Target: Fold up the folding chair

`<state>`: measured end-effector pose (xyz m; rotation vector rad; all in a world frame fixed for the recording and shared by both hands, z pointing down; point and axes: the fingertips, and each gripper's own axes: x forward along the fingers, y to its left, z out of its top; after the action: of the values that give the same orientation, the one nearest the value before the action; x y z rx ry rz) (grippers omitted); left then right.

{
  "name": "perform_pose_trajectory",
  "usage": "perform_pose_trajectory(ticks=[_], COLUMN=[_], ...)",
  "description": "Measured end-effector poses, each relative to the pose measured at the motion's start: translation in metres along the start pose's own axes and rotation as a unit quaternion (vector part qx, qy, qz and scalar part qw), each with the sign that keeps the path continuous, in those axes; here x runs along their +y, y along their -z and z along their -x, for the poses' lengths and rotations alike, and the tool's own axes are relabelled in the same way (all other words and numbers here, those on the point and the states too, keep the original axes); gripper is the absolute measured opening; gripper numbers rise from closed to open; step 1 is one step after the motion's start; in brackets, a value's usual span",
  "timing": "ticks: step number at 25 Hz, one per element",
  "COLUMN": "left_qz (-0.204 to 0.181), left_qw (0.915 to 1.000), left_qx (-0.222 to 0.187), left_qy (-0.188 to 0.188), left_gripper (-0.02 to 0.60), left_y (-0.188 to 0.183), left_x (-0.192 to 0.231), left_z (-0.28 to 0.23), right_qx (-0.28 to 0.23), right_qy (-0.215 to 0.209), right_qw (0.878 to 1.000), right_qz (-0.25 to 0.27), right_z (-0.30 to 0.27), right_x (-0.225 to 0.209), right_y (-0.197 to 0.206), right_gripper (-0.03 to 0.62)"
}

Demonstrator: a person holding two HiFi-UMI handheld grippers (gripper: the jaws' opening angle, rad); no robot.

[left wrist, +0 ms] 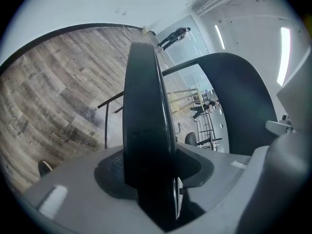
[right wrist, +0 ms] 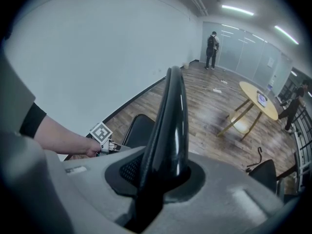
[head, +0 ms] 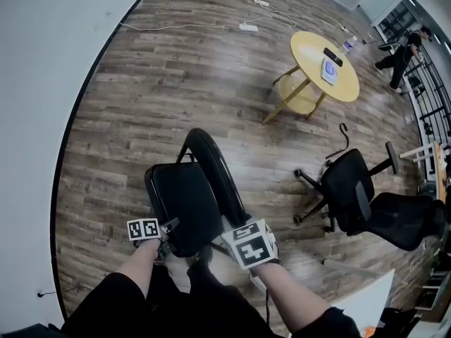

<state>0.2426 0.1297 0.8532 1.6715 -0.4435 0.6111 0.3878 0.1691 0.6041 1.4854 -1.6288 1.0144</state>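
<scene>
A black folding chair stands right below me on the wood floor, its padded seat (head: 184, 206) tipped up towards the curved backrest (head: 215, 164). My left gripper (head: 163, 232) is shut on the seat's near left edge. In the left gripper view the thick seat pad (left wrist: 146, 126) fills the gap between the jaws, edge-on, and the backrest (left wrist: 241, 101) arches at the right. My right gripper (head: 243, 239) is shut on the backrest's glossy top rim (right wrist: 171, 121). In the right gripper view the seat (right wrist: 139, 128) and the left gripper's marker cube (right wrist: 101, 132) show at lower left.
A round yellow table (head: 347, 89) stands at the far right, with two black office chairs (head: 349, 189) nearer to me on the right. A power strip and cable (head: 248, 27) lie on the floor at the back. A white wall (head: 42, 83) runs along the left. A person (head: 402, 51) is far right.
</scene>
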Motion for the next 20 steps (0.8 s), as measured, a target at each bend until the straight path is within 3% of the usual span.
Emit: perform_pose_trajectory(ticks=[20], left_qz=[-0.006], left_qw=[0.9999], left_qx=[-0.004], left_qy=[-0.012], left_gripper=[0.187], left_y=[-0.008], left_x=[-0.048], left_z=[-0.013], right_qx=[0.008], right_qy=[0.011], right_qw=[1.0], right_qz=[0.027], right_z=[0.003], right_x=[0.032], right_y=[-0.011], right_gripper=[0.078])
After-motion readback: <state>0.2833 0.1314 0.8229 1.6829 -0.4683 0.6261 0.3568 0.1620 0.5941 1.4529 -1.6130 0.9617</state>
